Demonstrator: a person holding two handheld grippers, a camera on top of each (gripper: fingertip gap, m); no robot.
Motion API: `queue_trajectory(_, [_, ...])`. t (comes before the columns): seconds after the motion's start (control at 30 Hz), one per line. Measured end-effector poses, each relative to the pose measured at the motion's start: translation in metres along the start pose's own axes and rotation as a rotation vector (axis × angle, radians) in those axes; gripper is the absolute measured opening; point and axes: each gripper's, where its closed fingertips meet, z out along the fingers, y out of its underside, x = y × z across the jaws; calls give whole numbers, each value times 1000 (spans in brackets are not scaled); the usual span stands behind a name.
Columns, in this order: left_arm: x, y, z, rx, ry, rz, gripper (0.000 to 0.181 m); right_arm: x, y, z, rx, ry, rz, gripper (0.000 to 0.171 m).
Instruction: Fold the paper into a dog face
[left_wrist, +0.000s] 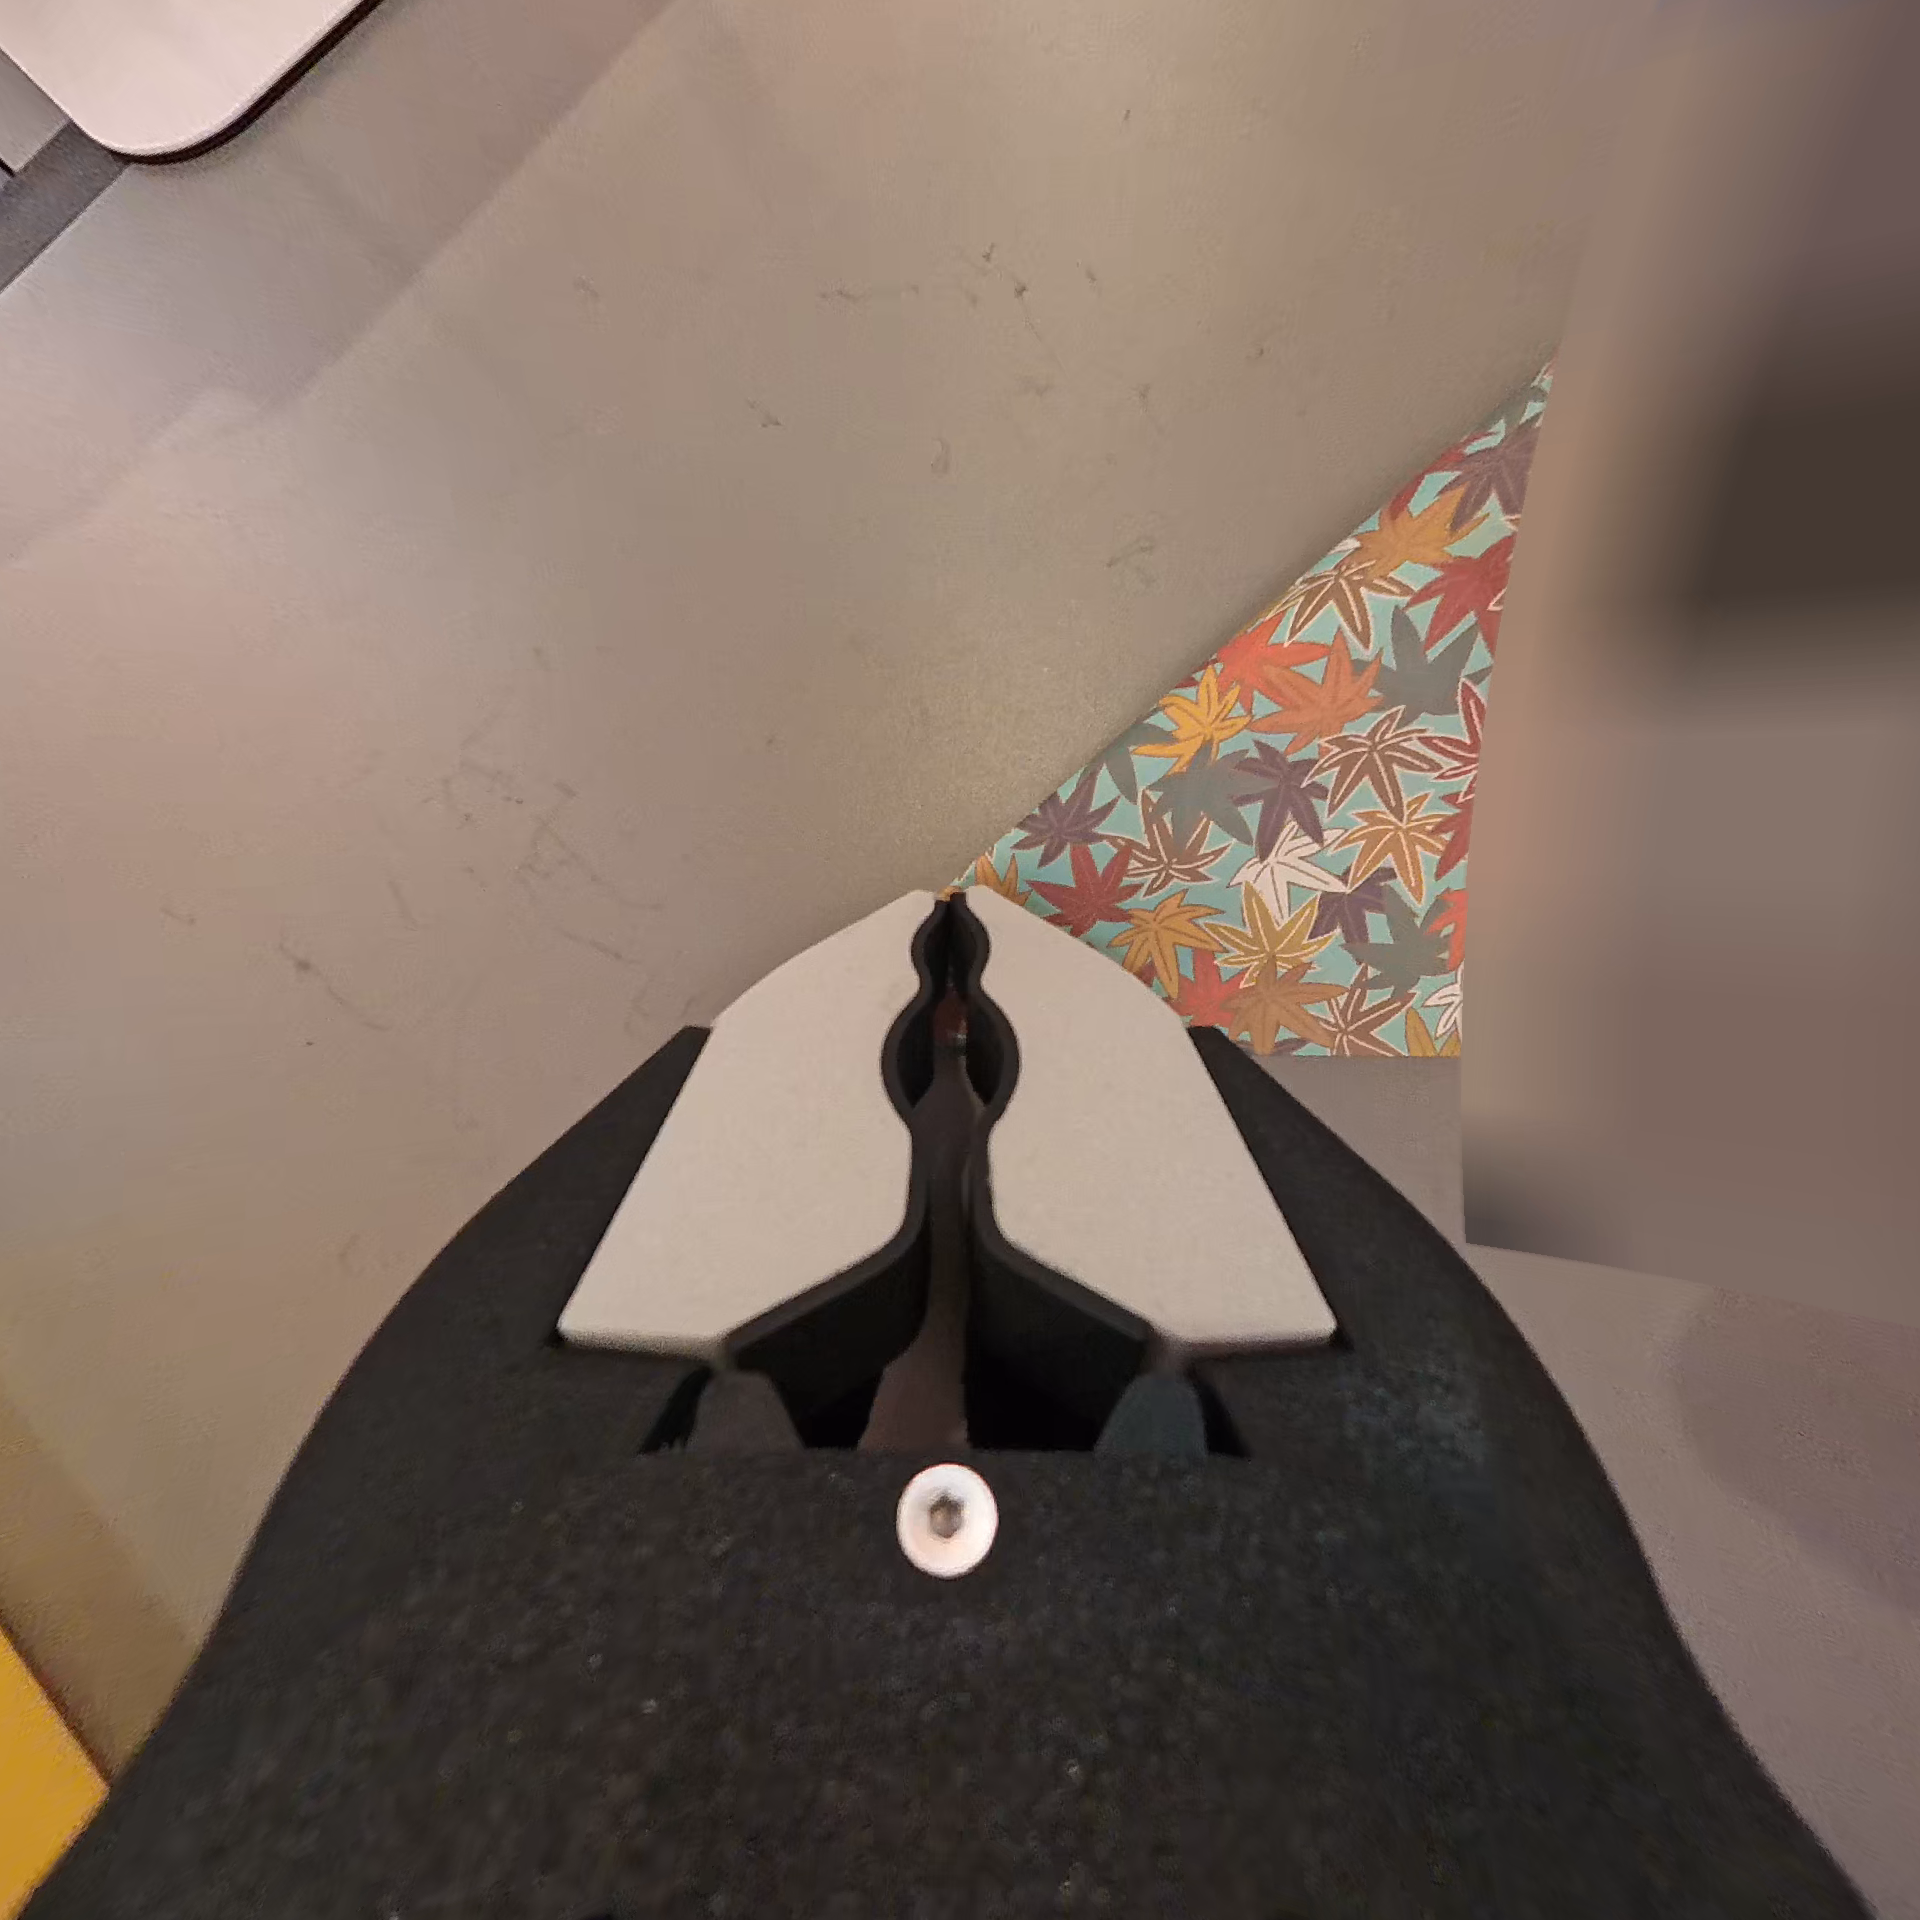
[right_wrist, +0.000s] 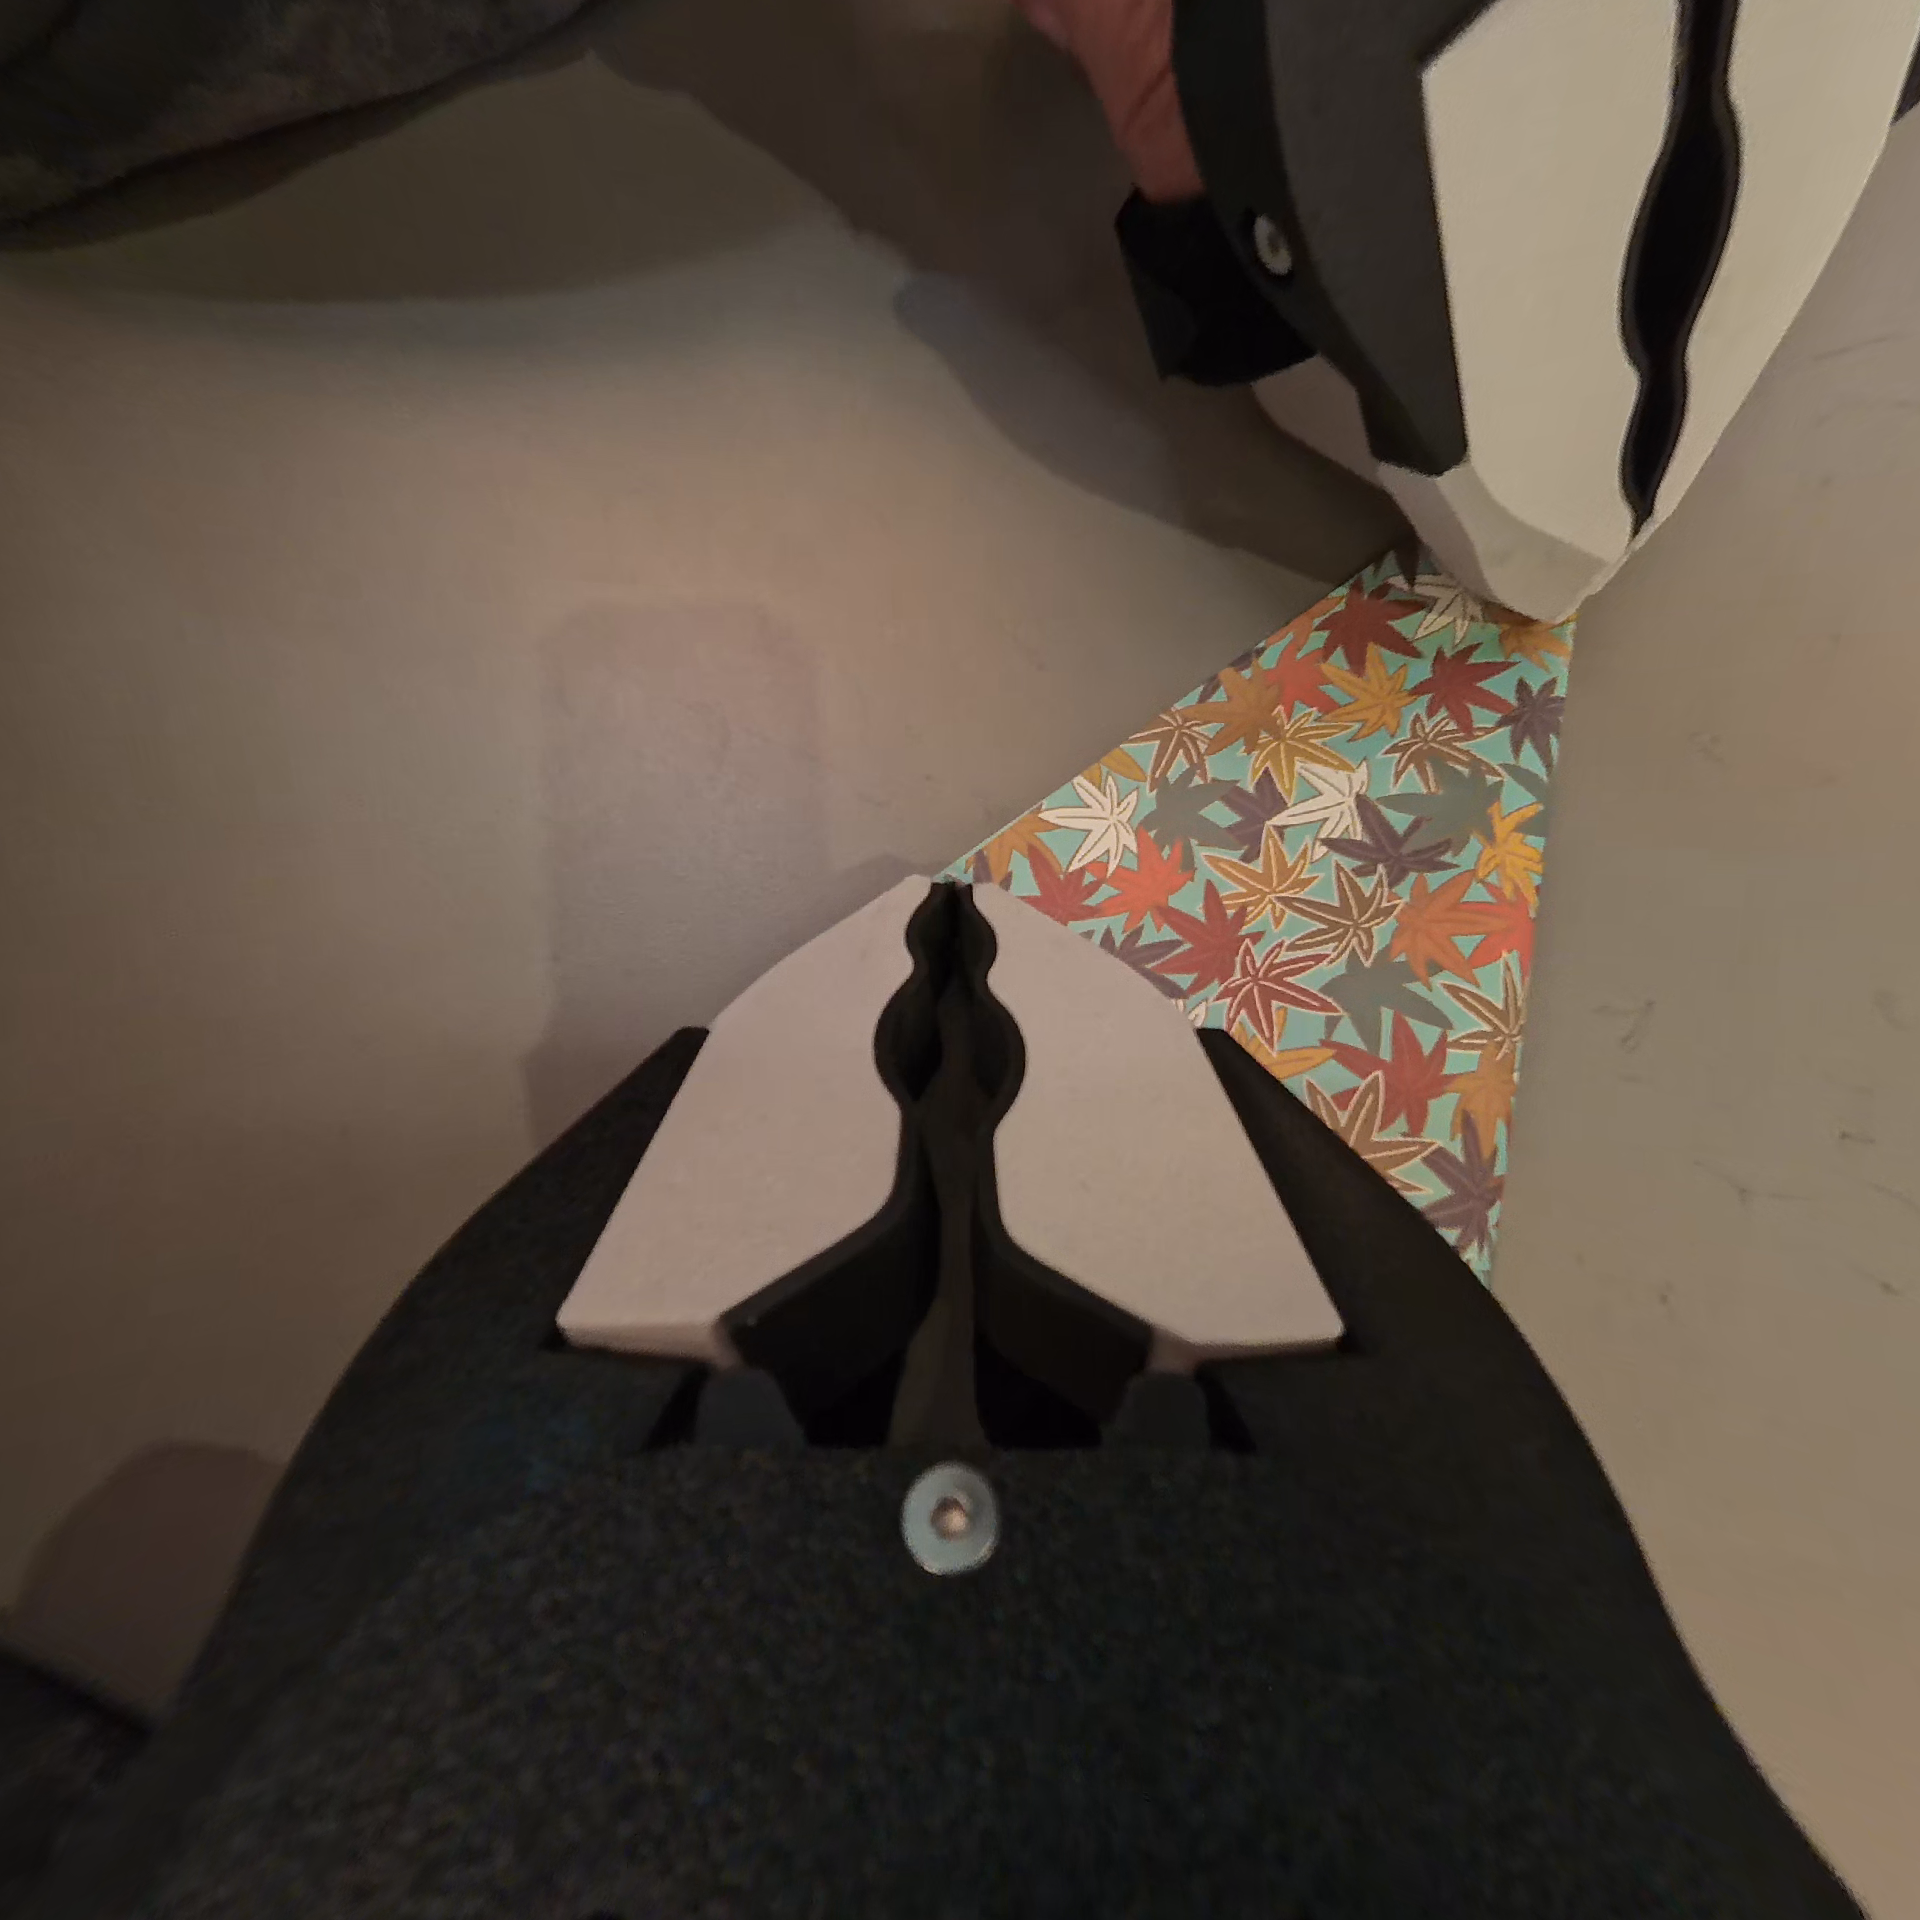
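- The paper (right_wrist: 1340, 914) lies flat on the worktop (right_wrist: 416, 727), a leaf-print triangle, just ahead-right of my right gripper (right_wrist: 951, 894).
- My left gripper (left_wrist: 951, 902) presses the far corner; right tips meet the near one.
- Both grippers' jaws are together, clamping nothing I can see.
- Grey worktop, scuffed; a person's sleeve (right_wrist: 208, 94) lies at its edge.

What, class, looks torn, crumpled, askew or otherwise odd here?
Nothing stands out. The leaf-patterned paper lies flat as a neat triangle on the table, with no visible tears. The only marks are faint scuffs on the tabletop. Each hand-held gripper, left and right, sits shut at a corner.
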Motion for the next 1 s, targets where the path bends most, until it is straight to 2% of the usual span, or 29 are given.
queue_trajectory(0.1, [-2, 0, -3, -18, -34, 0, 0, 0, 0, 0, 4, 3, 3, 0])
queue_trajectory(0.2, [1, -16, -14, 54, -39, -1, 0, 0, 0, 0, 13, 5, 5, 0])
queue_trajectory(0.33, [21, -39, -29, 119, 62, 5, 0, 0, 0, 0, 24, 10, -2, 0])
queue_trajectory(0.43, [40, -46, -32, 80, 156, 86, 0, 1, 0, 0, 14, 33, -32, 0])
queue_trajectory(0.57, [57, -37, -16, -43, 247, 222, 0, 1, 0, 0, 5, 49, -54, 0])
queue_trajectory(0.67, [51, -28, 4, -118, 247, 210, 0, 1, 0, 0, 9, 46, -60, 0])
queue_trajectory(1.0, [42, -24, 15, -130, 315, 173, 0, 1, 0, 0, 22, 43, -45, 0])
